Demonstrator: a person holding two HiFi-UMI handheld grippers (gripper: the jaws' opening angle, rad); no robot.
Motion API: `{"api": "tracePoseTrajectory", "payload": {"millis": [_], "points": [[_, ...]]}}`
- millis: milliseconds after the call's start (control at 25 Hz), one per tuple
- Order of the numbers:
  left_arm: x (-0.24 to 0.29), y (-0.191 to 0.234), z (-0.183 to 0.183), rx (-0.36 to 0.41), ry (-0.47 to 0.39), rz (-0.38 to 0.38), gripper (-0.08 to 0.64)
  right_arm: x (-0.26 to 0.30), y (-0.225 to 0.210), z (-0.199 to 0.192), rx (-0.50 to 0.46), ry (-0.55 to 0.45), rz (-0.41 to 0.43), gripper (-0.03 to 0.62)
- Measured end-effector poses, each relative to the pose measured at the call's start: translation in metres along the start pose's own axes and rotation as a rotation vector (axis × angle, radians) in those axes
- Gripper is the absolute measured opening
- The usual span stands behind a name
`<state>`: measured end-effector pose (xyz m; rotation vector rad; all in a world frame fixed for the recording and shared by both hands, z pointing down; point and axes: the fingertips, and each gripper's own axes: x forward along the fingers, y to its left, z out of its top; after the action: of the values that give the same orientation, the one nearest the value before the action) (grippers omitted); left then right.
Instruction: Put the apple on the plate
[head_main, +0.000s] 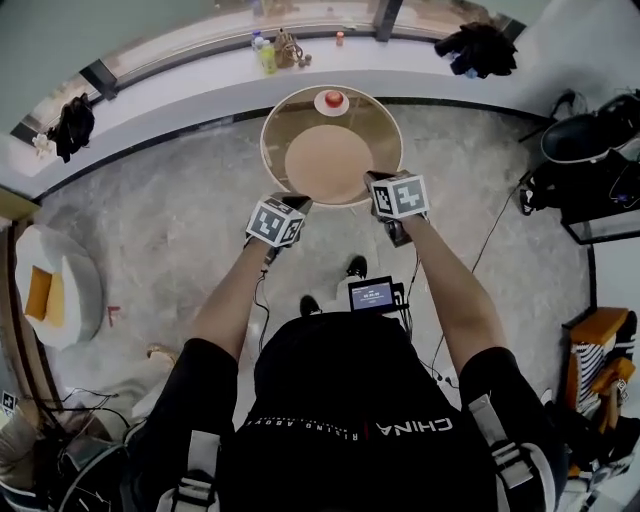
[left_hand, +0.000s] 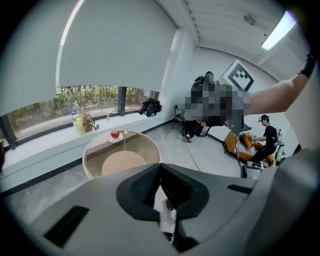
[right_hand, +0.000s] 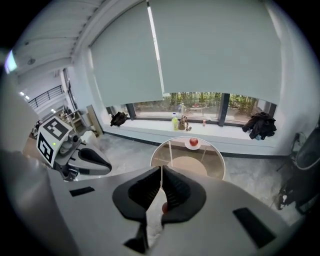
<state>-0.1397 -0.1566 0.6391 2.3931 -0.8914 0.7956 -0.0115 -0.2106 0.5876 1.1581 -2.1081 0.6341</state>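
Observation:
A red apple rests on a small white plate at the far edge of a round glass table. Both grippers hang in the air at the table's near rim, well short of the apple. My left gripper is shut with nothing between its jaws. My right gripper is also shut and holds nothing. The left gripper view shows the apple far beyond the touching jaws. In the right gripper view the apple lies ahead of the shut jaws.
A long window sill behind the table carries bottles and dark clothing. Black bags and a chair stand at the right, a white round armchair at the left. A seated person is off to the right.

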Motion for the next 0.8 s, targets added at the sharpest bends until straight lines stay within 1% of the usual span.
{"api": "tracePoseTrajectory", "payload": {"millis": [80,200,320,440,520,600,680,800], "points": [[-0.004,-0.011,-0.004,-0.015,-0.026,0.024,0.017,-0.014,0.0,-0.014,-0.022,0.016,-0.012,0.037],[-0.004,-0.029,-0.007,-0.039,-0.042,0.026,0.017,-0.028,0.001,-0.03,-0.03,0.028,-0.014,0.035],[0.0,-0.051,-0.013,-0.048,-0.032,0.018,0.017,-0.037,0.008,-0.047,-0.049,0.033,0.003,0.035],[0.01,-0.072,-0.015,-0.063,-0.007,0.03,0.017,-0.054,0.011,-0.065,-0.089,0.035,0.035,0.035],[0.021,-0.084,-0.007,-0.06,0.008,0.044,0.017,-0.064,0.001,-0.073,-0.133,0.039,0.046,0.037],[0.03,-0.096,0.009,-0.052,0.003,0.052,0.017,-0.073,-0.019,-0.076,-0.169,0.036,0.027,0.035],[0.036,-0.111,0.024,-0.055,-0.02,0.031,0.017,-0.081,-0.035,-0.075,-0.192,0.025,0.01,0.037],[0.038,-0.129,0.043,-0.038,-0.04,0.004,0.017,-0.086,-0.041,-0.071,-0.215,-0.003,0.033,0.035]]}}
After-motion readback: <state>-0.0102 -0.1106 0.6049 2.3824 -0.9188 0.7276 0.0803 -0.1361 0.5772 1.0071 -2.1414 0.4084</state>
